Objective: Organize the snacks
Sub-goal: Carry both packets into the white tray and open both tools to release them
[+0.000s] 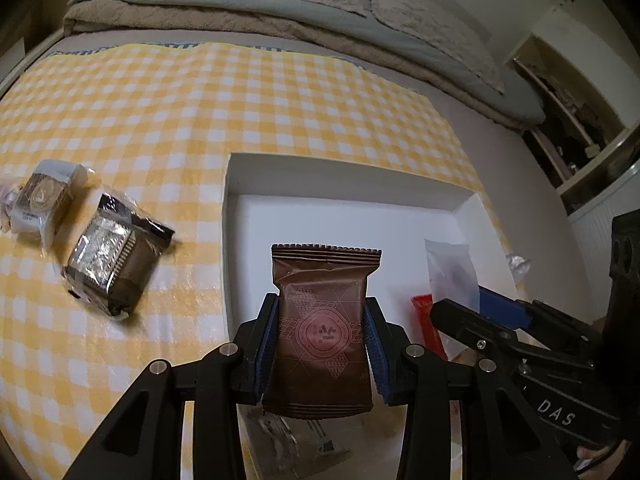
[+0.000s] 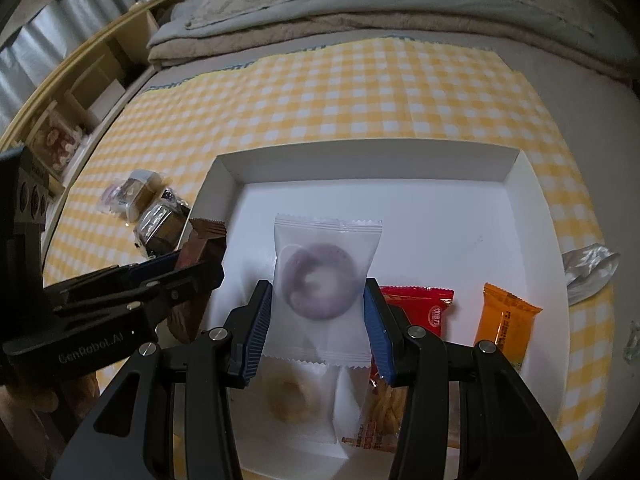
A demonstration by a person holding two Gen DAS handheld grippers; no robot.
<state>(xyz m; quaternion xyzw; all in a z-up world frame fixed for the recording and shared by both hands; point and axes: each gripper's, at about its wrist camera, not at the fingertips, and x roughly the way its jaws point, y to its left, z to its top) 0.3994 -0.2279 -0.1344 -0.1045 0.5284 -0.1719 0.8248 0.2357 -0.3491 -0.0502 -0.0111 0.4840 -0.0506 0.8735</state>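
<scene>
1. Carrying two snacks at once toward the white box [image 2: 524, 184], which sits on the yellow checked cloth [image 1: 200, 100] spread over the bed.
2. My left gripper [image 1: 320, 344] has its fingers [image 1: 267, 344] closed on a brown packet [image 1: 324, 320], gripped by its sides and held upright above the box's left wall.
3. My right gripper [image 2: 318, 320] has its fingers [image 2: 256, 320] clamped on a clear packet [image 2: 326, 280] with a purple round pastry inside, hanging over the middle of the box.
4. Lying in the box already are a red packet [image 2: 424, 308], an orange packet [image 2: 504, 316] and a pale pastry packet [image 2: 288, 400], all along the near side.
5. Two wrapped snacks [image 1: 112, 256] lie on the cloth to the left, outside the box, apart from it.
6. I judge this the placing step: both packets are over the box but not set down.
7. Next I would need to lower each packet onto a bare patch of the box floor, the far half looks free, and only then let the fingers part, keeping the two grippers from knocking together.
</scene>
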